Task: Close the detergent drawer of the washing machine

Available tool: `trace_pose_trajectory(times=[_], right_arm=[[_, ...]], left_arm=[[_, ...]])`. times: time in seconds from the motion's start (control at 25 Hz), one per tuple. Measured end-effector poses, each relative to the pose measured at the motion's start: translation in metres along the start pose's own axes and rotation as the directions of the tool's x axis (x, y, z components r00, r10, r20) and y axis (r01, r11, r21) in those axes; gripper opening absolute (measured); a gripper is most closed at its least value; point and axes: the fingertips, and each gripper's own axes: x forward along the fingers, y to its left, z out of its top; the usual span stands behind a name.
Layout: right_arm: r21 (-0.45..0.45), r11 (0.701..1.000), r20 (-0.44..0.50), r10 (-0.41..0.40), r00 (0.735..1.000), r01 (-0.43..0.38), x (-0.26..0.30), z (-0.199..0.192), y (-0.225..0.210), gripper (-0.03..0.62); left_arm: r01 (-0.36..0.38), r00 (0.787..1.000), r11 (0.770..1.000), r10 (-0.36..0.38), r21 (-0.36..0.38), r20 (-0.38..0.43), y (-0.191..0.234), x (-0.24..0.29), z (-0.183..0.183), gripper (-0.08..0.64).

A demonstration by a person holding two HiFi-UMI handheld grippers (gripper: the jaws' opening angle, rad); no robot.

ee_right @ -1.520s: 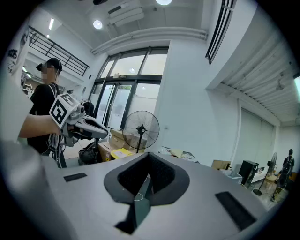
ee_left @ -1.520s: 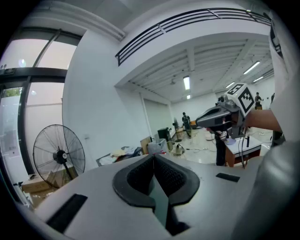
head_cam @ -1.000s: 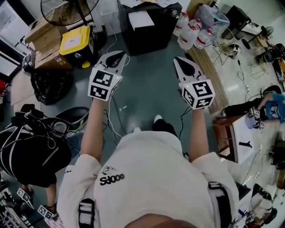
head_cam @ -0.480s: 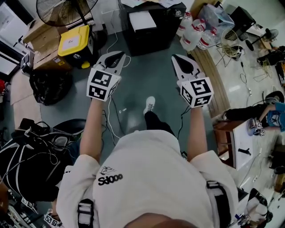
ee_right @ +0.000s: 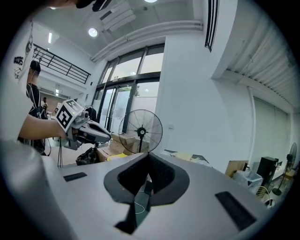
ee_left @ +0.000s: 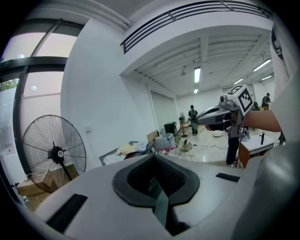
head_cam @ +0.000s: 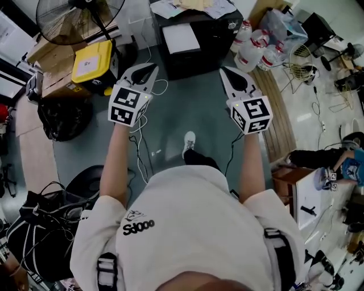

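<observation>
No washing machine or detergent drawer shows in any view. In the head view a person in a white shirt holds both grippers out ahead over a grey floor. My left gripper (head_cam: 149, 68) points forward, its jaws together and nothing between them. My right gripper (head_cam: 225, 71) is held level with it, jaws also together and empty. The left gripper view looks past its meeting jaws (ee_left: 153, 157) toward a white wall, with the right gripper (ee_left: 220, 115) at the right. The right gripper view shows its closed jaws (ee_right: 149, 157) and the left gripper (ee_right: 89, 132) at the left.
Ahead stands a black cabinet (head_cam: 193, 37) with papers on top. A yellow box (head_cam: 94, 59), cardboard boxes and a standing fan (head_cam: 79, 17) are at the left, water bottles (head_cam: 256, 42) and wooden planks (head_cam: 278, 108) at the right. Cables (head_cam: 139, 153) trail on the floor; black bags (head_cam: 45, 227) lie lower left.
The person has walked forward: the cabinet, yellow box and fan have come nearer, and a foot has stepped ahead. Both grippers keep the same pose, jaws still together.
</observation>
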Motion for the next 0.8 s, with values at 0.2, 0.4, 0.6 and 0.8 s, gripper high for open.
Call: trace_pose_trajectory(times=[0.2, 0.4, 0.6, 0.8], right_arm=[[0.043, 0.999, 0.008, 0.008, 1.0, -0.008, 0.04, -0.006, -0.047, 0.006], [0.045, 0.999, -0.02, 0.006, 1.0, -0.005, 0.076, -0.022, -0.086, 0.006], [0.062, 0.997, -0.041, 0.054, 0.998, -0.051, 0.114, -0.034, -0.11, 0.006], [0.092, 0.992, -0.053, 0.094, 0.994, -0.089, 0.148, -0.048, -0.133, 0.006]], left_arm=[[0.001, 1.0, 1.0, -0.001, -0.011, -0.01, 0.024, 0.052, 0.008, 0.018], [0.007, 1.0, 1.0, -0.008, -0.025, -0.026, 0.042, 0.104, 0.007, 0.018], [0.01, 0.999, 0.999, -0.011, -0.04, -0.033, 0.067, 0.15, 0.003, 0.018], [0.015, 0.999, 0.999, -0.017, -0.044, -0.041, 0.089, 0.194, 0.0, 0.018]])
